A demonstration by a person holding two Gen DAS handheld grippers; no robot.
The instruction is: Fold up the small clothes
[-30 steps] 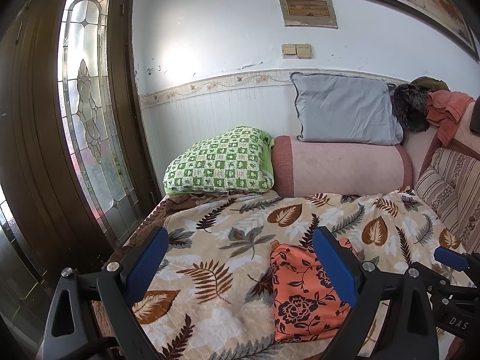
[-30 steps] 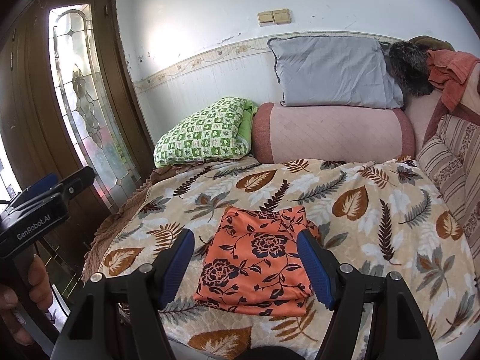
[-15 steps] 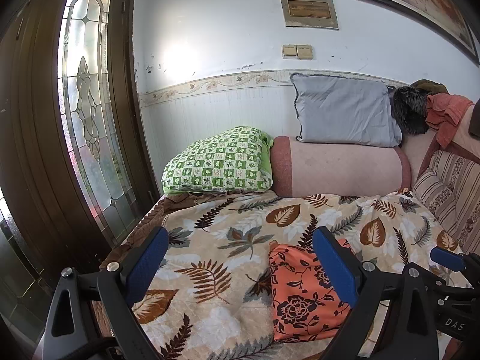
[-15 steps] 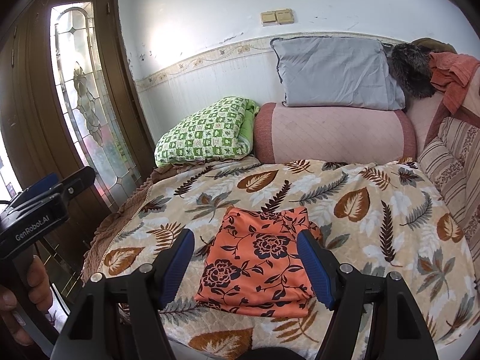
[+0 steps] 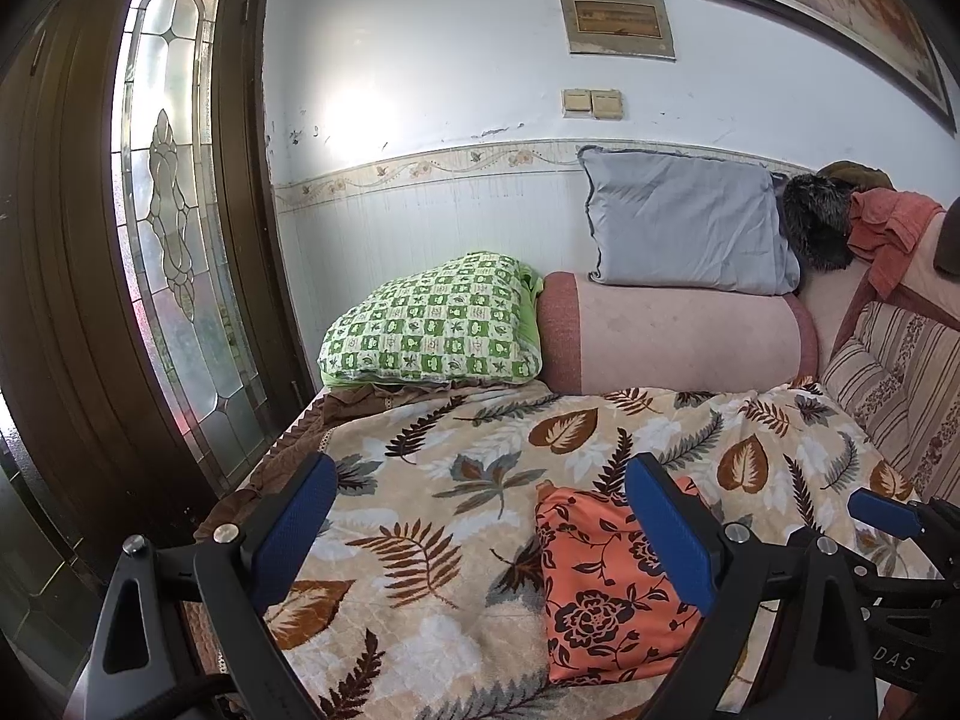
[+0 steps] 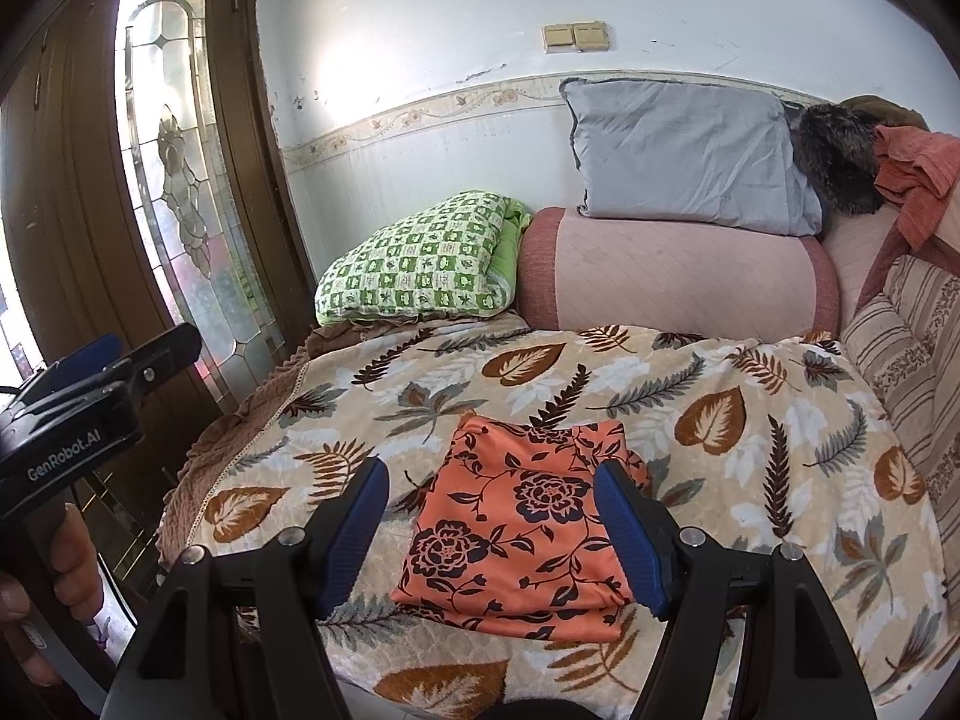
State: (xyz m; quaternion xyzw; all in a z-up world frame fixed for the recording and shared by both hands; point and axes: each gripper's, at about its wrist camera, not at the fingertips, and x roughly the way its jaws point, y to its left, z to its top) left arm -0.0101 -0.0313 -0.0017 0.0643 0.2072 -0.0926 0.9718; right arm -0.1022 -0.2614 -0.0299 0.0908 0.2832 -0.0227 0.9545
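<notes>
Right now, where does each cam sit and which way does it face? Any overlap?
Left wrist: on the left gripper, aimed slightly down across the bed at the far wall; own open fingers show, right gripper's tip at right.
Right wrist: on the right gripper, over the folded orange garment; the left gripper and the hand holding it show.
Shared: garment, leaf blanket, green pillow.

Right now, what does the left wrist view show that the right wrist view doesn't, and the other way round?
Only the left wrist view shows the framed picture high on the wall, and the right claw from outside, at its right edge.

Only the right wrist view shows the person's hand gripping the left claw's handle, and the whole folded orange floral cloth.

Both show the leaf-patterned blanket, green checked pillow, grey pillow, pink bolster, glass door, and each camera's own open claw.
</notes>
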